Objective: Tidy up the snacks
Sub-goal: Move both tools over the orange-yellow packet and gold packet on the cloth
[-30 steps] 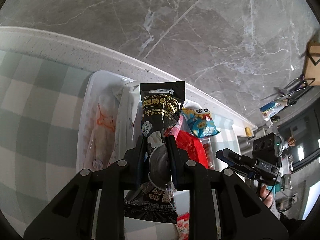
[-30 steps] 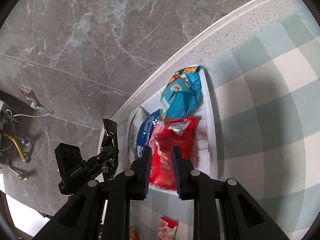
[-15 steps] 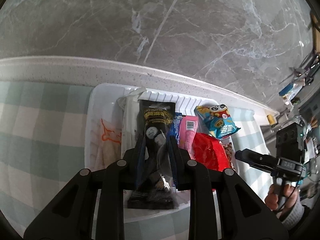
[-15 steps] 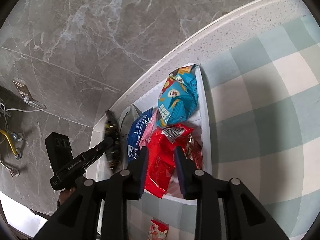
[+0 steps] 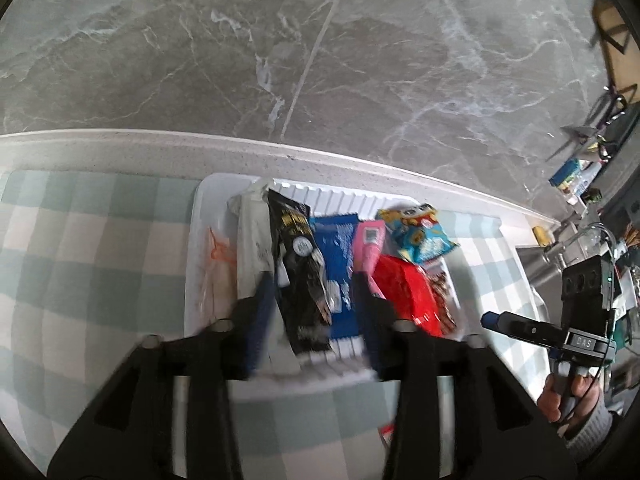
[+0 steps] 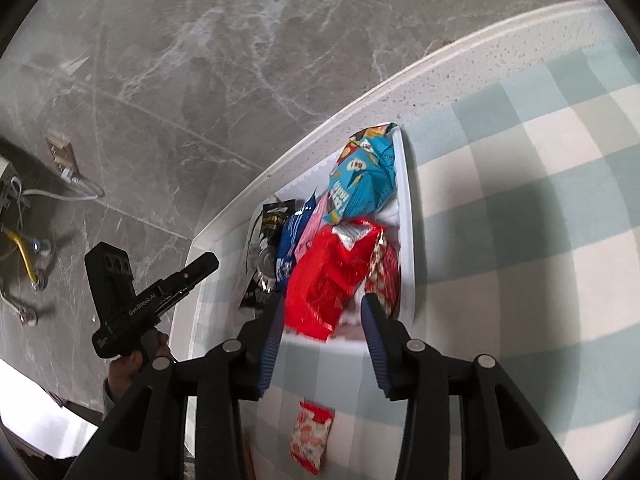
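A white tray on the checked cloth holds several snack packs. The black sesame pack lies in it between a pale bag and a blue pack, with a pink pack, a red bag and a blue cartoon bag to the right. My left gripper is open just above the black pack, no longer gripping it. My right gripper is open over the tray's near edge, in front of the red bag. The black pack shows there too.
A small red-and-white snack packet lies on the checked cloth in front of the tray. A marble wall rises behind the white counter edge. Clutter and cables sit at the far right.
My left gripper lowered the black sesame pack into the tray and opened, letting it go. My right gripper opened wider and let go of the red bag, which now lies in the tray.
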